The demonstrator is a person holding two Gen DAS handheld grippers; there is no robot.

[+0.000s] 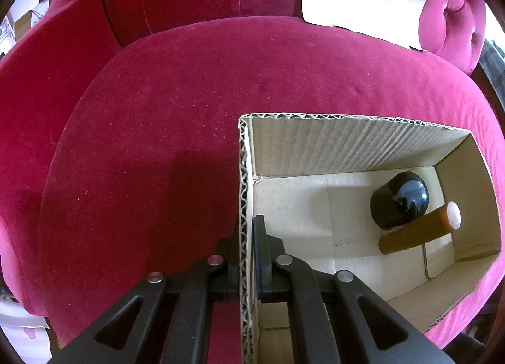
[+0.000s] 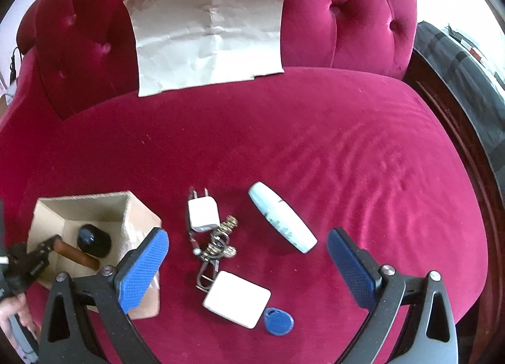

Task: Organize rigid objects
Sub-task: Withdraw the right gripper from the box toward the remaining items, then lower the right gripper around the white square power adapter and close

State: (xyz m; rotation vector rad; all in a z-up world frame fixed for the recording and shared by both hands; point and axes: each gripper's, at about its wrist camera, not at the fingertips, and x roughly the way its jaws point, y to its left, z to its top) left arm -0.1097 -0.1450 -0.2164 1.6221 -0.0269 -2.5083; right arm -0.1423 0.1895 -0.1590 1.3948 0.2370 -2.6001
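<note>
Brown tube lies slanted inside cardboard box.

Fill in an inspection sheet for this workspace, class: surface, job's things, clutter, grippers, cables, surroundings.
Surface: crimson velvet seat cushion.
Job's things: cardboard box holds a black jar and brown tube; on the cushion lie a small charger, large charger, keychain, pale blue bottle, blue key fob.
Clutter: creased paper against the backrest.
Grippers: left gripper shut on the box wall; right gripper open above the chargers.
Cables: nothing seen.
Surroundings: tufted backrest.
</note>
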